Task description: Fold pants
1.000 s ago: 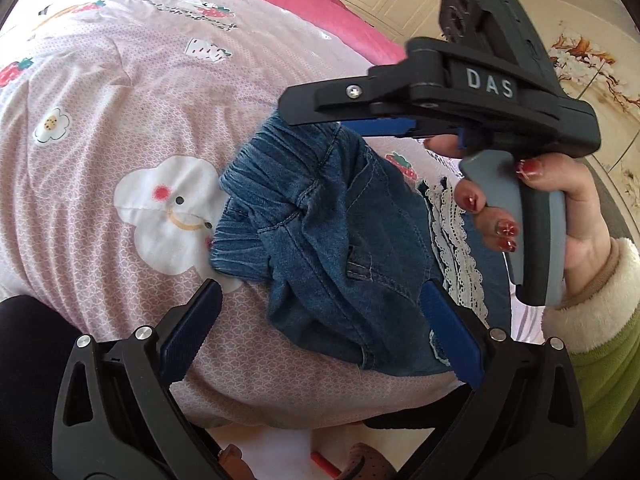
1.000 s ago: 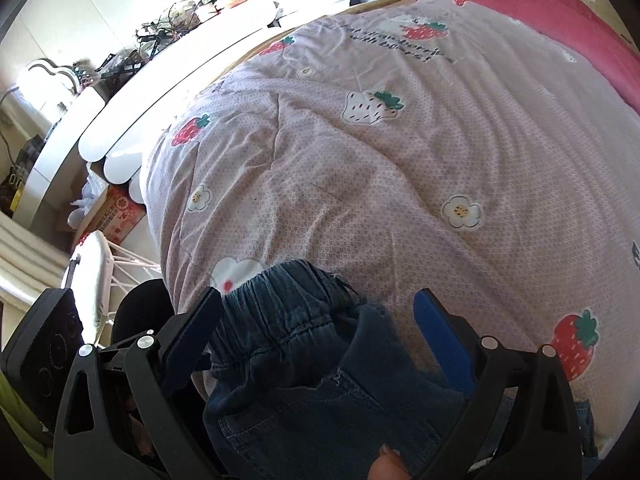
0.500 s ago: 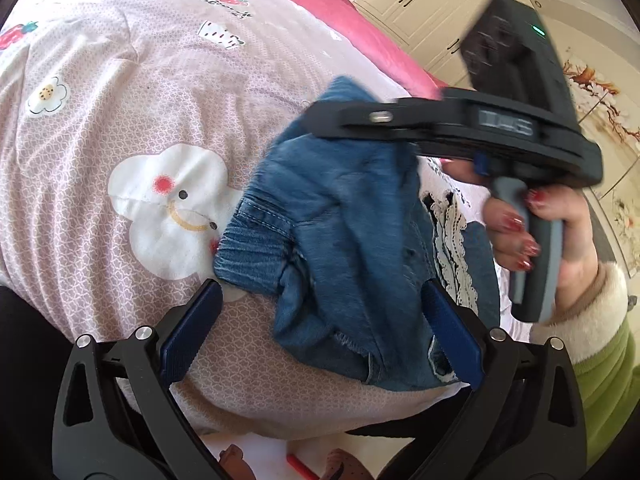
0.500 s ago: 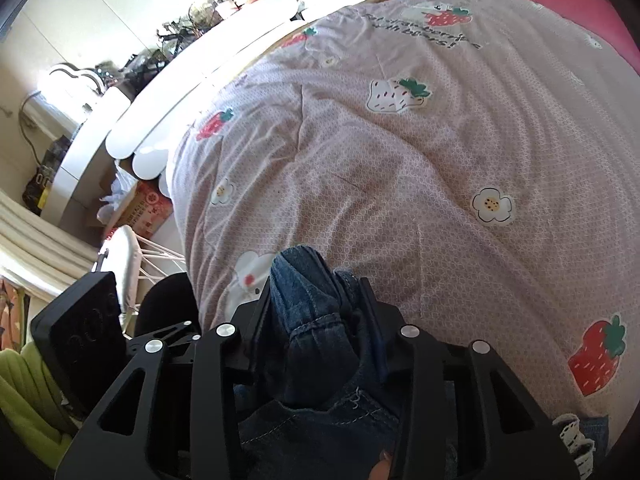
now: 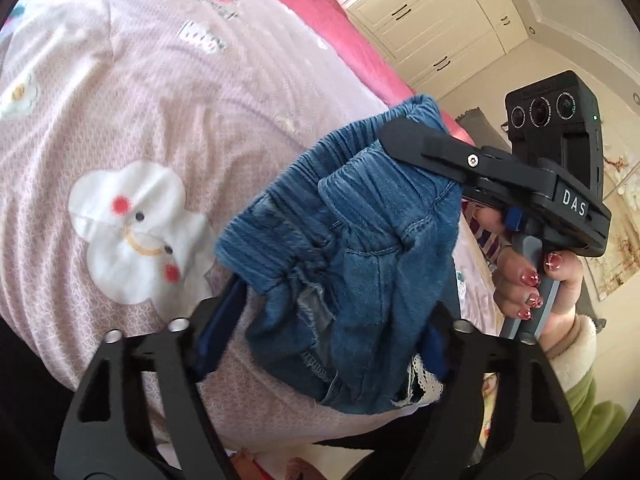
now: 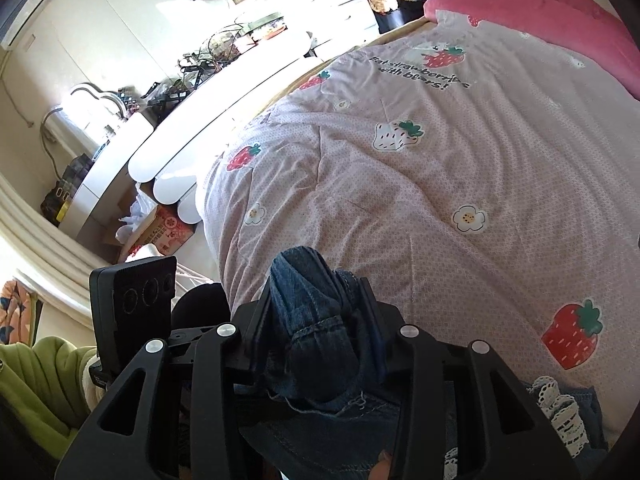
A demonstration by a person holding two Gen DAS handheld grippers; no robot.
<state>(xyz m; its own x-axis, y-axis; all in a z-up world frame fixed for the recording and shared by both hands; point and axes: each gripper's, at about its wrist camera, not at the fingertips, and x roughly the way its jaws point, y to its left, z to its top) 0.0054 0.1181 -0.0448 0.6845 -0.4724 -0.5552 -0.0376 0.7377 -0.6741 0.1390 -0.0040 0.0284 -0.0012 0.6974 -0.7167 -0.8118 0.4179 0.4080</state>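
The right claw [image 6: 316,320] is clenched on the pants' [image 5: 360,248] waistband, lifting it off the bed [image 5: 160,100]; the left claw [image 5: 320,320] is closing around the denim below, likely to spread it for folding.

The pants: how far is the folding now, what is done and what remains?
Little is finished: the denim pants are bunched, not flat, on the pink bedspread. In hand: the right hand-held gripper is shut on the elastic waistband. The left hand-held gripper is closing around the lower denim, not yet pressing it. Still left: spreading, every fold.
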